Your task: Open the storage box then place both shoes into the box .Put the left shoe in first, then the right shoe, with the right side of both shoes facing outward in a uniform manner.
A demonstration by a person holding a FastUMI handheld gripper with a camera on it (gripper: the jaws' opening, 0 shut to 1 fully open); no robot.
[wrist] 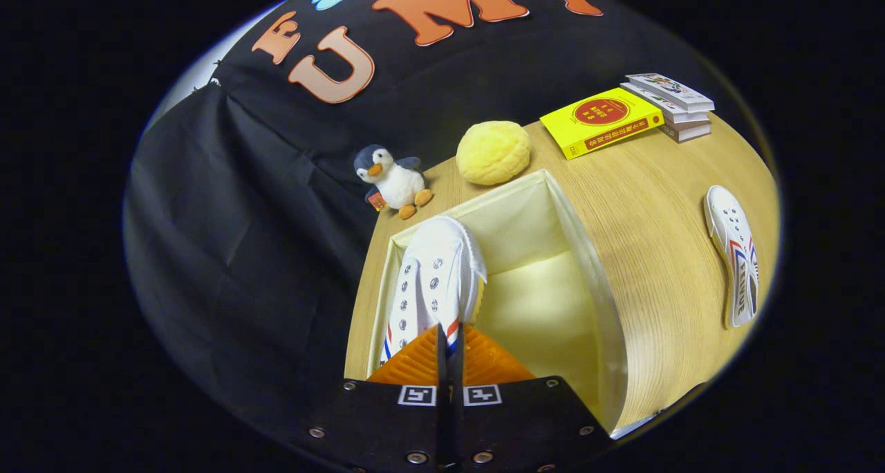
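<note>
My gripper [448, 341] has its orange fingers [415, 366] pressed together on the side of a white shoe [432, 279] with red and blue stripes. The shoe hangs toe-forward over the left side of the open cream storage box [594, 279], just ahead of the fingertips. The box's pale inside shows to the right of the held shoe, with nothing else in it. The second white shoe [736, 252] lies on the wooden table to the right of the box, apart from it.
Beyond the box sit a penguin plush [393, 179] and a yellow round cushion-like ball [492, 152]. A yellow book [600, 120] and a small stack of books [674, 103] lie at the far right of the wooden table [664, 203].
</note>
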